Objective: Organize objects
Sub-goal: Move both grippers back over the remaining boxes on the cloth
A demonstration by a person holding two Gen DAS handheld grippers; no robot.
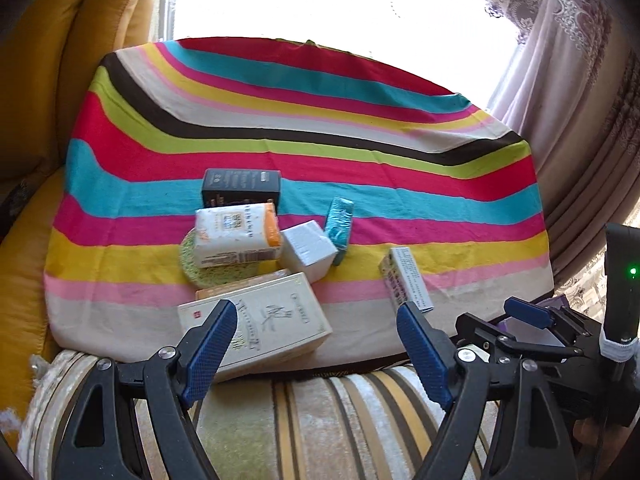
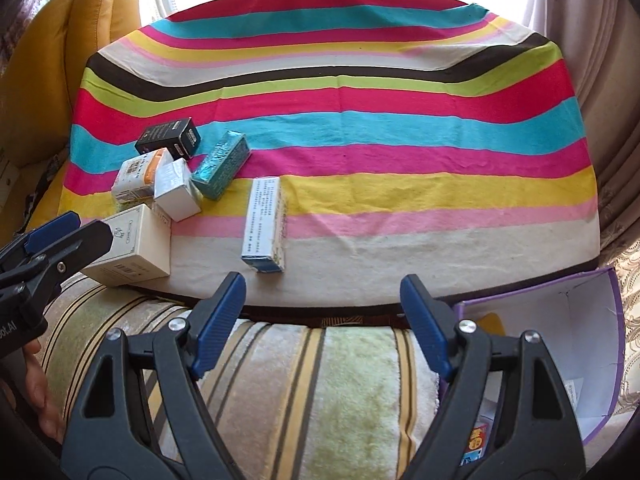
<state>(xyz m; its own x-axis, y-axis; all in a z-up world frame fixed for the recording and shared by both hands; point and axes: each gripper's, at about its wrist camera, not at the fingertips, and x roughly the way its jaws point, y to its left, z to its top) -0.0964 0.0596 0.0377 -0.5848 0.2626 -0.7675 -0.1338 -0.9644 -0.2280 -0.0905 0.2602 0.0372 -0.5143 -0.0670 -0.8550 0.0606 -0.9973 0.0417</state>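
Observation:
Several small boxes lie on a striped cloth [image 1: 360, 168]. A large cream box [image 1: 276, 320] lies nearest, just past my open, empty left gripper [image 1: 316, 320]. Behind it are a white cube box [image 1: 308, 250], a white-and-orange pack [image 1: 236, 234] on a green round pad [image 1: 192, 264], a black box [image 1: 240, 186], a teal packet [image 1: 339, 224] and a long white-and-blue box [image 1: 406, 278]. In the right wrist view my right gripper [image 2: 322, 292] is open and empty, just short of the long white-and-blue box [image 2: 264, 224]. The cream box [image 2: 132, 246] and teal packet [image 2: 220, 164] sit to its left.
A purple-edged white bin [image 2: 560, 320] holding a few packs stands at the lower right. A striped towel [image 2: 320, 380] covers the near edge. A yellow cushioned sofa [image 1: 60, 60] is on the left; curtains [image 1: 580, 100] hang on the right. The left gripper also shows in the right wrist view [image 2: 60, 240].

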